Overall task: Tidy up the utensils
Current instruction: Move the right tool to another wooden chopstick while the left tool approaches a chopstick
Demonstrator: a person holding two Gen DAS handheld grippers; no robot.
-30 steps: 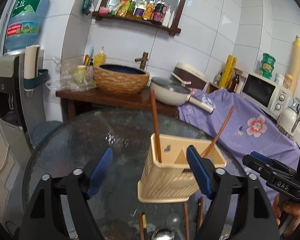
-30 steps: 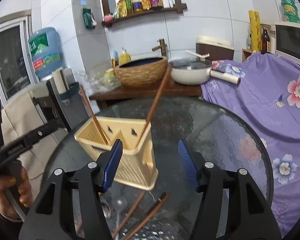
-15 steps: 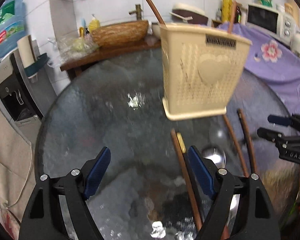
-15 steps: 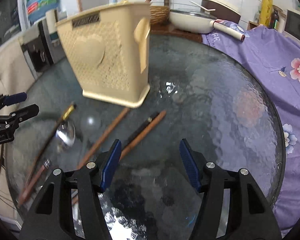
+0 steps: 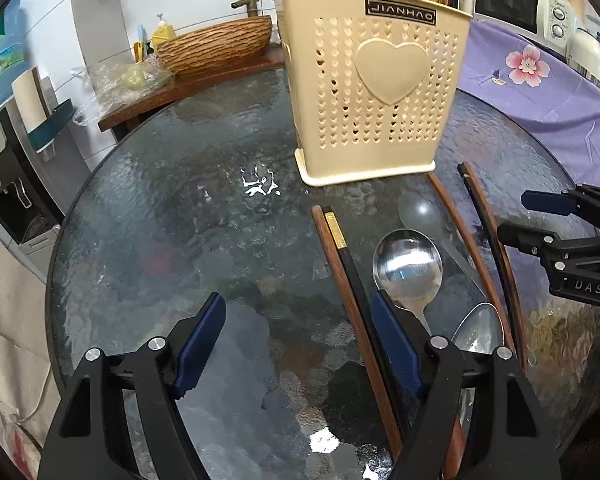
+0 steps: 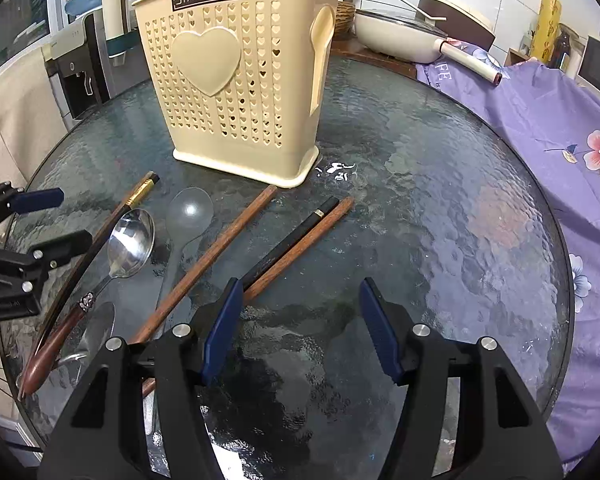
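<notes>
Utensils [image 6: 204,256] lie loose before the holder [image 5: 376,92]; we keep the left gripper [image 5: 300,336], just narrowing, and the right gripper [image 6: 300,320] open and empty, ready to pick.

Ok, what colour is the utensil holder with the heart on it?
Cream-yellow plastic utensil holder, perforated with small hearts; clearest in the right wrist view.

The left gripper's fingers [image 5: 396,344] hide the lower chopsticks [image 5: 352,288] and spoon handle [image 5: 420,320].
</notes>
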